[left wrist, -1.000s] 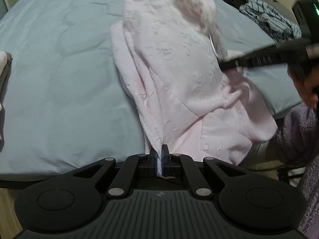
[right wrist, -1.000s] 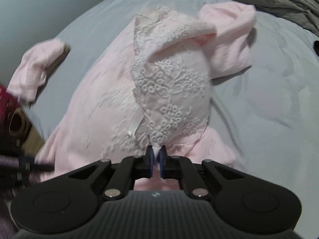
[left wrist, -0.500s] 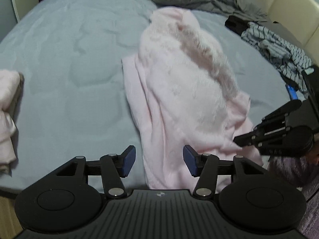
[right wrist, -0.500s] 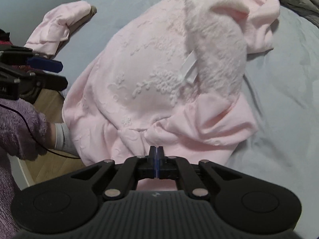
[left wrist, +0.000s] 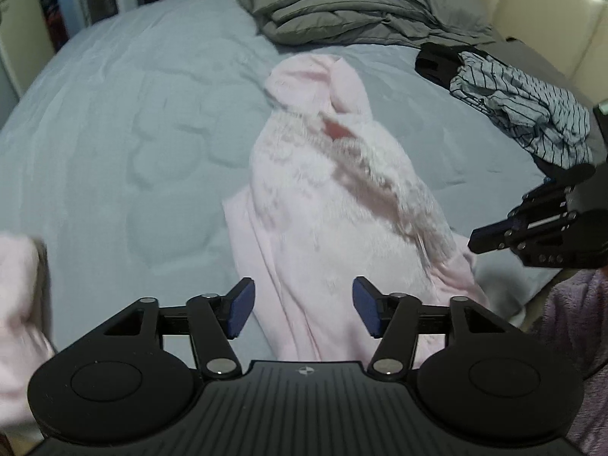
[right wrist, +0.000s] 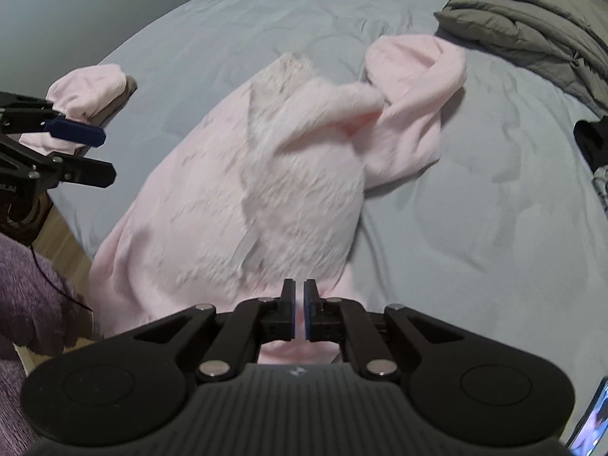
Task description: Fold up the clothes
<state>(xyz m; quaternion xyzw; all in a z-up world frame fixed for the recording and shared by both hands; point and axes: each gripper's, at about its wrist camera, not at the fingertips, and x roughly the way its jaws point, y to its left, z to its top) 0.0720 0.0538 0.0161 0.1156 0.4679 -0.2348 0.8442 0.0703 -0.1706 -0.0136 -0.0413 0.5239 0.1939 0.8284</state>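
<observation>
Small pink garment (right wrist: pixel 89 91): we see it bunched at the bed's left edge, well apart from the big one.
Left gripper (left wrist: pixel 302 309): our jaws are opening above the bed's near edge, nothing between the pads.
Pink fleecy garment (left wrist: pixel 323 205): heaped mid-bed on the blue-grey bedspread (left wrist: pixel 133 133), one sleeve toward the grey duvet (left wrist: pixel 361 7).
Right gripper (right wrist: pixel 299 309): nearly shut; we cannot tell whether pink cloth is pinched.
Striped garment (left wrist: pixel 524 114): bed's right edge.
</observation>
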